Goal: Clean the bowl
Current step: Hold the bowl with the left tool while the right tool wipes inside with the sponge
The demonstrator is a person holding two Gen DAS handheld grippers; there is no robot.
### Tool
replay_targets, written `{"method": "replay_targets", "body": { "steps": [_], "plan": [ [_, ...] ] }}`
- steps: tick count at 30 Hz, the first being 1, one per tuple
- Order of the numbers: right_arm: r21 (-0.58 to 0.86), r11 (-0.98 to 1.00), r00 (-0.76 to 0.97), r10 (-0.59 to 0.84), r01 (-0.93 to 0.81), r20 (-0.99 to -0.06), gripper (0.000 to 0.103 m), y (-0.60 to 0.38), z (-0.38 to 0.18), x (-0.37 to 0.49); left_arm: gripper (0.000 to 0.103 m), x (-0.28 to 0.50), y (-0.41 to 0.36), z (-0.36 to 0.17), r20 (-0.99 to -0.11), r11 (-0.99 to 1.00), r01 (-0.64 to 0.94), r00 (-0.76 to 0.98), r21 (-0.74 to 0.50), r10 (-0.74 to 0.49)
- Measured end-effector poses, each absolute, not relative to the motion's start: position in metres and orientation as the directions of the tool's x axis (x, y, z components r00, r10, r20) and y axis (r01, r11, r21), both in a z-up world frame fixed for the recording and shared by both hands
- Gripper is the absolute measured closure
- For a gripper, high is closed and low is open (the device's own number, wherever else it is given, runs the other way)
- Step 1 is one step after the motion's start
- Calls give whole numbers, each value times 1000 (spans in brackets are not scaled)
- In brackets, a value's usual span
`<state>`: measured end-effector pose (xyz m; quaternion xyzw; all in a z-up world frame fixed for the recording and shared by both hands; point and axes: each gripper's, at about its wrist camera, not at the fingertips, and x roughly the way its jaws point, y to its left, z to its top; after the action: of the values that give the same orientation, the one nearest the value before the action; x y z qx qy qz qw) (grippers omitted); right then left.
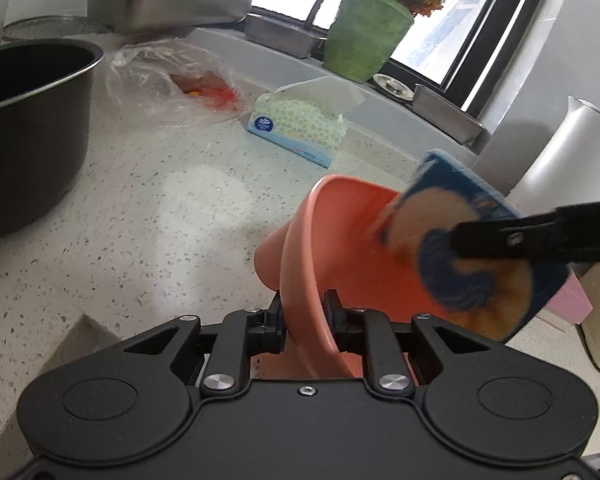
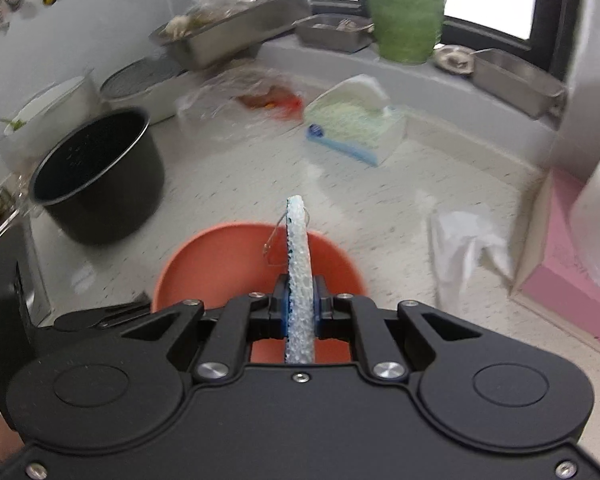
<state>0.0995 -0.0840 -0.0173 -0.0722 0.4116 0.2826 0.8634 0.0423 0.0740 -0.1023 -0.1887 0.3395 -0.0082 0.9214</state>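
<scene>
An orange bowl (image 1: 340, 240) hangs tilted on its side above the speckled counter (image 1: 140, 220), its opening facing right. My left gripper (image 1: 305, 316) is shut on the bowl's rim. A blue sponge with an orange pattern (image 1: 460, 280) lies against the bowl's inside, and one black finger (image 1: 540, 236) of my right gripper reaches across it from the right. In the right wrist view the right gripper (image 2: 300, 312) is shut on the sponge (image 2: 298, 248), seen edge-on as a white porous strip. The bowl (image 2: 220, 264) sits just behind and below that strip.
A black pot (image 1: 28, 128) stands at the left. A tissue box (image 1: 300, 128) and a clear plastic bag (image 1: 172, 80) lie farther back. Steel trays and a green flowerpot (image 1: 364, 36) line the windowsill. A crumpled tissue (image 2: 464, 248) and a pink box (image 2: 572, 256) are at the right.
</scene>
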Motion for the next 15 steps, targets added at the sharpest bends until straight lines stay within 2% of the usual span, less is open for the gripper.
{"method": "replay_targets", "body": {
  "steps": [4,6,10,15],
  "plan": [
    [118,842,503,420,-527,-756,91,-94,-18,97,84,44,73,-101,-621,931,-108,770,-349,-144],
    [168,847,477,435,-504,-764,91,-99,-20,95,84,45,71,-100,-621,934,-106,772,-341,-139],
    [325,843,400,499,-428,-768,91,-109,-28,97,84,47,73,-101,-620,923,-118,770,-366,-148],
    [566,804,311,593,-183,-743,91,-130,-50,113,84,47,73,-102,-629,921,-136,765,-366,-137]
  ]
}}
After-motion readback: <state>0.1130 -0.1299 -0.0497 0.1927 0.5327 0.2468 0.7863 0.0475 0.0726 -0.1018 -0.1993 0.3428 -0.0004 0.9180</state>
